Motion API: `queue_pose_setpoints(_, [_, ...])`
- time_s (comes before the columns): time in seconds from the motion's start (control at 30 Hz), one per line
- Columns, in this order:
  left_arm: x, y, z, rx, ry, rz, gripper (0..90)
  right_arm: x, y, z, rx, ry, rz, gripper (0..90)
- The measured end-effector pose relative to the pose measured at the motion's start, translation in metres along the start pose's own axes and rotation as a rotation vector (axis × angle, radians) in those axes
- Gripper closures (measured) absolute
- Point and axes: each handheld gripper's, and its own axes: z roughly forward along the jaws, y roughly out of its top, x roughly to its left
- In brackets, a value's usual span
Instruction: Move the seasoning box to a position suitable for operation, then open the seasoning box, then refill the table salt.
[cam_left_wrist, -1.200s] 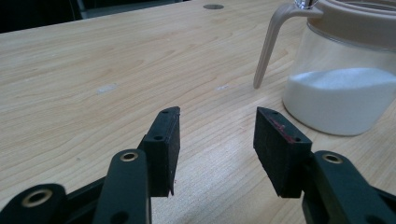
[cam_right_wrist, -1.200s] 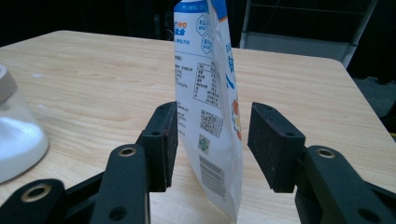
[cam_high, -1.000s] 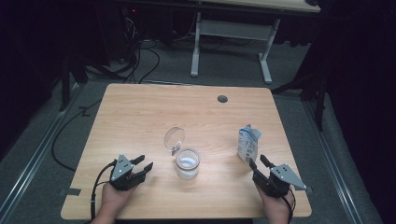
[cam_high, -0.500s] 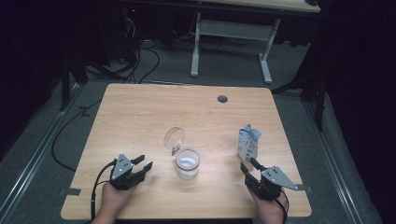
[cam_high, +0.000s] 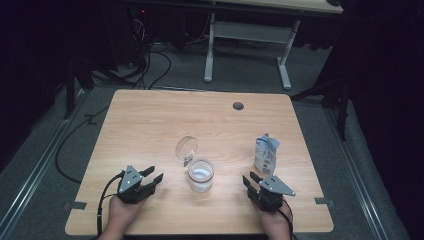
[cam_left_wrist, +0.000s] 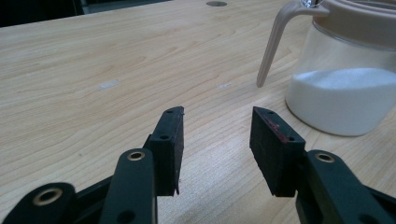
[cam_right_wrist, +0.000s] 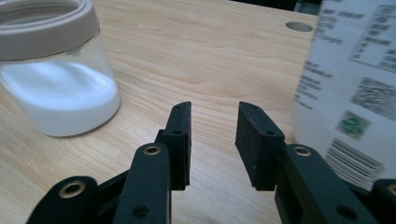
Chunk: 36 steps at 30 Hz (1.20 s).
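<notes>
**Two grippers, a jar and a carton**

Nearest the person, the left hand-held gripper (cam_high: 151, 177) rests low over the desk (cam_high: 150, 120). Its jaws stand partly open, with nothing between them, just bare wood. The right hand-held gripper (cam_high: 251, 180) is also near the front edge. Its jaws have just been closing a bit, but there is still a gap and nothing sits in it. It holds nothing and touches nothing.

A little farther in, between the two grippers, stands the jar (cam_high: 201, 175). It is glass, with white powder in the bottom and its round lid (cam_high: 186, 148) flipped up and open. To the right of the jar, just past the right gripper, stands the carton (cam_high: 265, 154), upright, with small print and a bar code on its side.

The right gripper looks set to go for the carton. To do it well, it should open wider first, since the carton looks broader than the gap. Then slide in level, so one jaw goes on each flat side, and squeeze gently so the carton does not tip or crush.
</notes>
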Motion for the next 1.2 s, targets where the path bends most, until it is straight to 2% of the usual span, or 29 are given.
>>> queue_pose_setpoints(0.27, [-0.001, 0.001, -0.004, 0.008, 0.000, -0.028, 57.0, 0.013, -0.003, 0.016, 0.031, 0.046, -0.026, 69.9])
queue_pose_setpoints(0.43, [-0.004, 0.001, -0.008, 0.008, -0.008, -0.038, 58.6, 0.018, -0.003, 0.020, 0.037, 0.054, -0.037, 73.5])
queue_pose_setpoints(0.57, [-0.005, 0.001, -0.010, 0.011, -0.014, -0.061, 59.1, 0.020, -0.001, 0.022, 0.029, 0.058, -0.044, 74.9])
queue_pose_setpoints(0.8, [-0.008, 0.001, -0.012, 0.019, -0.002, -0.094, 63.6, 0.021, 0.001, 0.026, 0.024, 0.061, -0.034, 76.0])
queue_pose_setpoints(0.93, [-0.010, 0.004, -0.010, 0.023, -0.010, -0.111, 68.2, 0.022, 0.001, 0.028, 0.027, 0.068, -0.032, 79.4])
queue_pose_setpoints(1.07, [-0.013, 0.010, -0.002, 0.042, -0.005, -0.101, 74.9, 0.022, 0.000, 0.029, 0.023, 0.081, -0.033, 83.4])
queue_pose_setpoints(1.2, [-0.015, 0.019, 0.005, 0.043, -0.008, -0.108, 82.1, 0.025, 0.000, 0.029, 0.028, 0.095, -0.044, 88.5])
